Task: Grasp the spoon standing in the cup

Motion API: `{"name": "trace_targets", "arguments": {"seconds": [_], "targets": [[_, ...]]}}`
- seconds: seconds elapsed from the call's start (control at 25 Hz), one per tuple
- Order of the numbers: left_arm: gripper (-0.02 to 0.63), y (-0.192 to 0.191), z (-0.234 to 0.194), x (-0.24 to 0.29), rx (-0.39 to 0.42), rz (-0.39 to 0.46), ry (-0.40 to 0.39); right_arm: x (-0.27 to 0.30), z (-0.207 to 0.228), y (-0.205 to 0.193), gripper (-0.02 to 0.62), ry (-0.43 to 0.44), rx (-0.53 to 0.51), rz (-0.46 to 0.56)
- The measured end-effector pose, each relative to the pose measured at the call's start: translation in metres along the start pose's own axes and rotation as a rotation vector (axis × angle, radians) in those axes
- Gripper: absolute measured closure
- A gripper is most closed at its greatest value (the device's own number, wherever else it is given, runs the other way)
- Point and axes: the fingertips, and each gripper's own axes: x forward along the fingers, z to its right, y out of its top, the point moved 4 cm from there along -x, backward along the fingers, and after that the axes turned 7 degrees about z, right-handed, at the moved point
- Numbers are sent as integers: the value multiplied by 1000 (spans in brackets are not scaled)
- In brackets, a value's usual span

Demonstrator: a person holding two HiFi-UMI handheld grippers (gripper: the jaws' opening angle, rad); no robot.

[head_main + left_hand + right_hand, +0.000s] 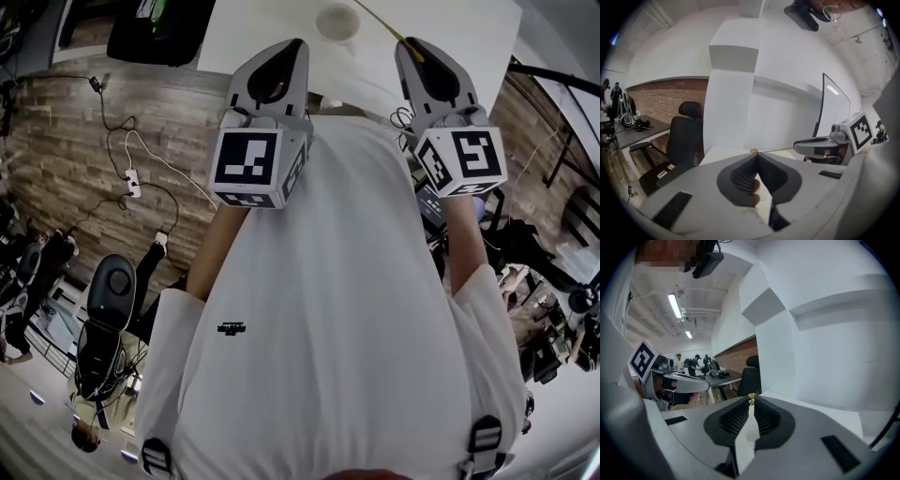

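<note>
While both grippers are raised before the person's chest, the left gripper (293,44) has its fingers clenched on nothing. A white cup (337,21) sits on the desk (459,28). The right gripper (410,45) pinches the thin gold spoon (752,398), slanting beside the cup.

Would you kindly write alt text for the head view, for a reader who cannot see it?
Seen from above, a person in a white shirt holds two grippers toward a white table: the right gripper pinches a thin gold spoon, the left gripper is shut, empty. A white cup stands beyond them.
</note>
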Motion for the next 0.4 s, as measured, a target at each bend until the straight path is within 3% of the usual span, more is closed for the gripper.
{"name": "trace_targets", "arguments": {"seconds": [0.4], "targets": [[609,-5,23,3,-13,-5,-22,-23,10,-1,557,-28,16,7]]}}
